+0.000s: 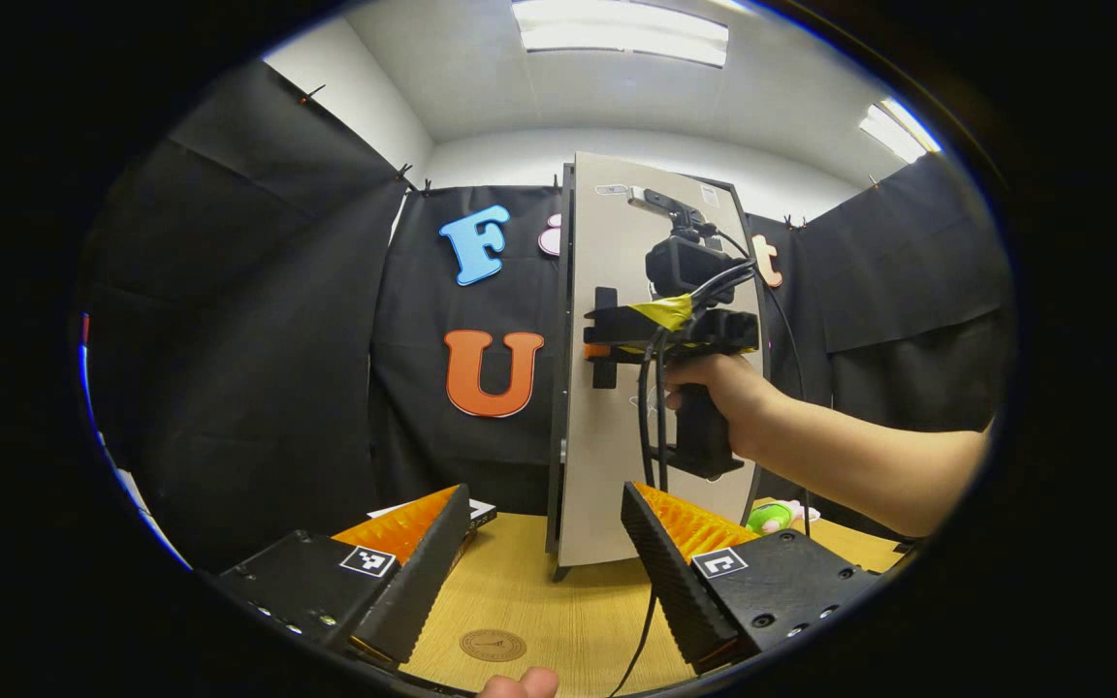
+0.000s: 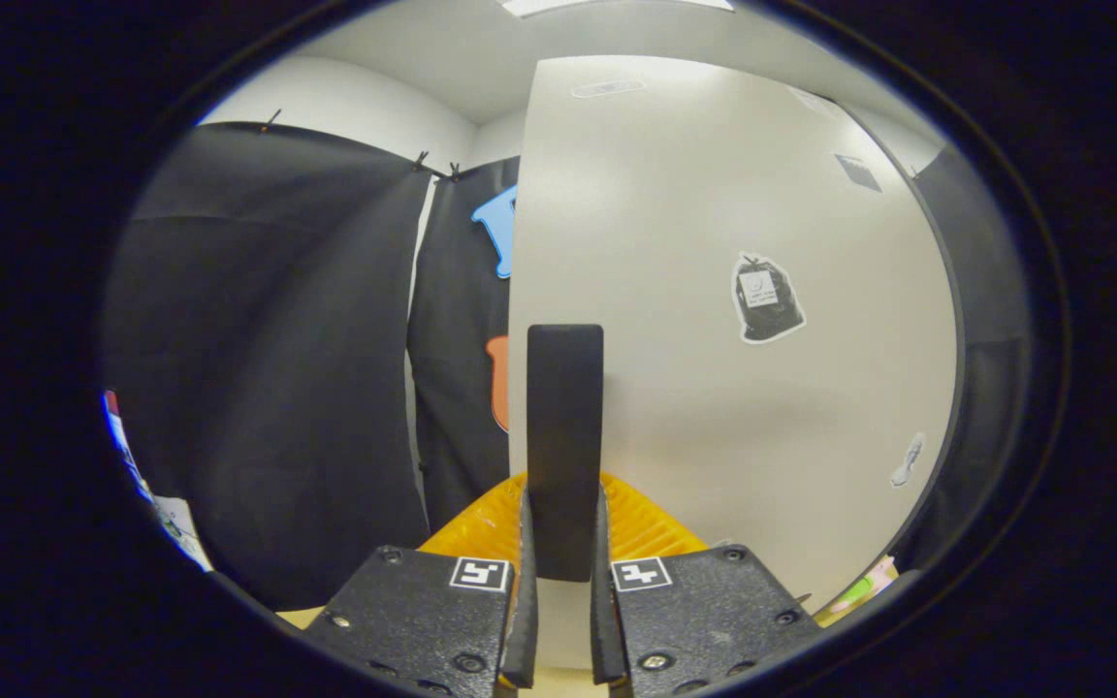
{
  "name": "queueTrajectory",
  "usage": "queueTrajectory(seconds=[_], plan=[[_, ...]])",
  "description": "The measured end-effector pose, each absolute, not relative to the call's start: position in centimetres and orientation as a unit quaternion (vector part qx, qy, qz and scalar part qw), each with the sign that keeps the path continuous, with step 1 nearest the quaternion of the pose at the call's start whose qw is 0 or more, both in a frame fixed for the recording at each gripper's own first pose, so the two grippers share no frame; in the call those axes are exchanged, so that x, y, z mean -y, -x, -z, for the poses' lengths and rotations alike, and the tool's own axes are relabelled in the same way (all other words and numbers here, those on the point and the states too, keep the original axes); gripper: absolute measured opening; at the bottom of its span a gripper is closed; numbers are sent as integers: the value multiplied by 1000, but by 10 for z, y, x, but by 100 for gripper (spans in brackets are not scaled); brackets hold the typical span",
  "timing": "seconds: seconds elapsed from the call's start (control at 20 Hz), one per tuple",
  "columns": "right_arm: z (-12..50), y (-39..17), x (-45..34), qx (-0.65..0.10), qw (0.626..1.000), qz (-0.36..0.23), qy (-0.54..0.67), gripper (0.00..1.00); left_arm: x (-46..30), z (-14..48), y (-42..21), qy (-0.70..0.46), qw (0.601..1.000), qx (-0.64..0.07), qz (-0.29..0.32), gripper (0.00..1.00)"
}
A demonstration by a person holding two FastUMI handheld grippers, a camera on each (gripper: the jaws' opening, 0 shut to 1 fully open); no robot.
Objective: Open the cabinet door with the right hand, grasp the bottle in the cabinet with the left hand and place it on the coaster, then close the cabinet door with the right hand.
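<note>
At the edge of the pale grey cabinet door, the right gripper pinches the upright black bar handle between both fingers. Low over the wooden table, the left gripper waits with fingers spread, just behind the round brown coaster.

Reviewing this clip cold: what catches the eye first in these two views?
In the right gripper view, the right tool is clamped on the dark upright handle of the pale cabinet door. In the left gripper view, the left tool hovers open above the wooden table and the round coaster.
</note>
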State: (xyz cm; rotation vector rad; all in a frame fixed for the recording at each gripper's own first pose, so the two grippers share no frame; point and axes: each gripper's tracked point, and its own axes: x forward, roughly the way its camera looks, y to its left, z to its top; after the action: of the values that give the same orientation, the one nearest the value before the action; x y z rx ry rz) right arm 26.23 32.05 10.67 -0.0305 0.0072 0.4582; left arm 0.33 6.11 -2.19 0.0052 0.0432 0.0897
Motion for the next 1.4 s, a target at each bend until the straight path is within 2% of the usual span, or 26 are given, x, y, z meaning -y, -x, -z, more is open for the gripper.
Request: queueTrajectory(seconds=[0.35, 0.8, 1.1, 1.4], plan=[[-108, -187, -272, -7, 972, -234, 14, 25, -55, 25, 6, -11, 999, -23, -41, 95], [-112, -115, -189, -6, 974, -228, 15, 25, -33, 21, 14, -12, 999, -20, -28, 95], [-114, -89, -134, -3, 981, -192, 15, 25, -14, 21, 16, -14, 1000, -20, -14, 95], [-114, -76, -94, 3, 988, -156, 18, 19, 6, 20, 12, -10, 1000, -19, 7, 95]])
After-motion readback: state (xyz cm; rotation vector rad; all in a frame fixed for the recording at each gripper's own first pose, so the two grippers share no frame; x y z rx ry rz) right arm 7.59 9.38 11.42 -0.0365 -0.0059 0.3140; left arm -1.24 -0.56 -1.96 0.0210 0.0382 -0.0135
